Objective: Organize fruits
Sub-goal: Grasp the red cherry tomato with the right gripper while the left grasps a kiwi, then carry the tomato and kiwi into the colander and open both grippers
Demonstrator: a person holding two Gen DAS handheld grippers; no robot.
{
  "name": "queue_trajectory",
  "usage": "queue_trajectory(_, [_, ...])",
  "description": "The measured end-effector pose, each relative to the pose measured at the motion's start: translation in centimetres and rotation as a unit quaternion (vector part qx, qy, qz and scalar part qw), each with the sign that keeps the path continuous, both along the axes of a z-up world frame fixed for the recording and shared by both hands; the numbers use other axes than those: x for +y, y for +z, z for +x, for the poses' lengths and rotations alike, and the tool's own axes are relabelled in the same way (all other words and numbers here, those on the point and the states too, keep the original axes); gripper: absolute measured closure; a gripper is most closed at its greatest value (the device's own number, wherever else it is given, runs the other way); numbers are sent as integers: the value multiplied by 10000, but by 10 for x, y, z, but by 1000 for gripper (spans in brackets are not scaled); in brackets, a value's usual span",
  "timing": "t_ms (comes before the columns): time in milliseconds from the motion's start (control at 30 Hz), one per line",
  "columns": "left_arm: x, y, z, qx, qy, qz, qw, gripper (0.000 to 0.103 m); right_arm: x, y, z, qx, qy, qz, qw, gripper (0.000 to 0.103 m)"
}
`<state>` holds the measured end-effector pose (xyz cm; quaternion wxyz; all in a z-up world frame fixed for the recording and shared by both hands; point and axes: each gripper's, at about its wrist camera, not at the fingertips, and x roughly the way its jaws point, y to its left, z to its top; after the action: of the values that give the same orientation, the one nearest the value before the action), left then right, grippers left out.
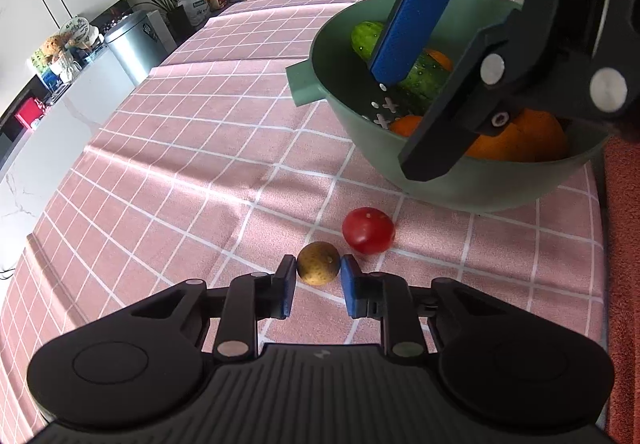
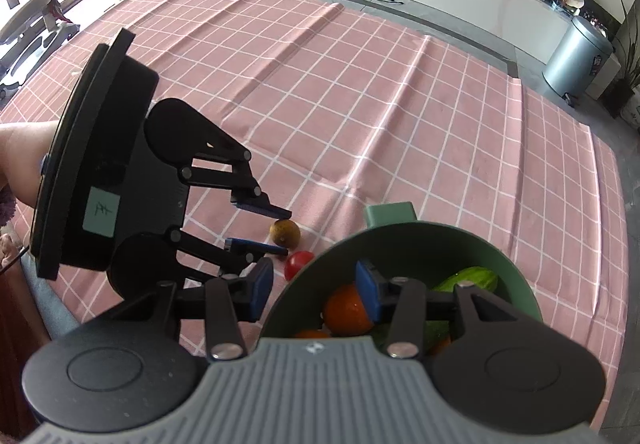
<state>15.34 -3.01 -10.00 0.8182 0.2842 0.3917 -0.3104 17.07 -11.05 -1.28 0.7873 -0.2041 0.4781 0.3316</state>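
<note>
1. In the left wrist view, the left gripper [image 1: 318,286] is seen low over the pink checked tablecloth [image 1: 192,172]. Its jaws are parted, and a small yellow-brown round fruit [image 1: 318,263] lies on the cloth between the two blue fingertip pads. The pads appear to be just at the fruit's sides; whether they press on it cannot be told.
2. A red cherry tomato [image 1: 368,230] is seen on the cloth just beyond the brown fruit, between that fruit and the green colander bowl [image 1: 332,84]. The tomato is close to the bowl's base but apart from it.
3. Inside the bowl a cucumber [image 1: 424,74] and oranges [image 1: 520,136] are held. The right gripper [image 1: 404,112] is seen over the bowl, one blue finger reaching down across the cucumber and the other black finger crossing the near rim; its jaws are spread wide.
4. In the right wrist view, the right gripper [image 2: 314,294] is shown with jaws wide apart, nothing being held. One finger lies outside the bowl [image 2: 516,276] on its left, the other inside it, beside an orange [image 2: 346,310]. The cucumber [image 2: 468,280] is seen deeper in the bowl.
5. Left of the bowl, the left gripper [image 2: 282,232] is shown with its fingertips around the brown fruit [image 2: 286,234]. The tomato [image 2: 298,264] lies between that fruit and the bowl's wall.
</note>
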Motion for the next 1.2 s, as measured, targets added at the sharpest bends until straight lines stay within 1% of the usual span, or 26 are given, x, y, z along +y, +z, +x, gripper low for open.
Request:
queue_trajectory(100, [6,2,-4,31,113,-9,9999,77,4,4,-3,-82,217,-82,9997,60])
queue_trajectory(167, [13,7,-4,94,325,-125,9993,77,9,6,-6,-131,430,-140,9989,60])
queue_trajectory(233, [25,13,-2,262,620,-396,9969,77,16,7,-7,-178,638,-199,9976,60])
queue_trajectory(300, [38,19,-3,458,853,-737,9926,77,24,7,-8,-206,799,-272,9962,60])
queue_trajectory(433, [56,29,-8,536,1241,-885,9869,77,46,-2,-8,-113,1134,-568,9919,62])
queue_trajectory(500, [63,34,-10,549,1386,-957,9842,77,57,-10,-5,-6,1240,-836,9888,62])
queue_trajectory(600, [70,37,-9,652,1551,-1092,9797,77,70,-22,0,196,1399,-1090,9840,62])
queue_trajectory(733, [78,35,-11,667,1625,-1063,9787,77,83,-39,6,361,1516,-1427,9774,64])
queue_trajectory(800, [81,33,-12,694,1641,-1078,9781,77,87,-48,9,437,1487,-1538,9759,66])
queue_trajectory(867, [84,32,-11,698,1688,-1082,9772,77,90,-55,13,521,1447,-1606,9750,71])
queue_trajectory(900, [85,32,-11,698,1688,-1096,9770,77,91,-58,14,550,1424,-1634,9747,72])
queue_trajectory(1000, [87,32,-11,675,1670,-1152,9769,77,93,-63,15,613,1349,-1663,9749,72])
queue_trajectory(1200, [88,33,-12,636,1627,-1174,9776,77,97,-68,17,548,1206,-1759,9754,74])
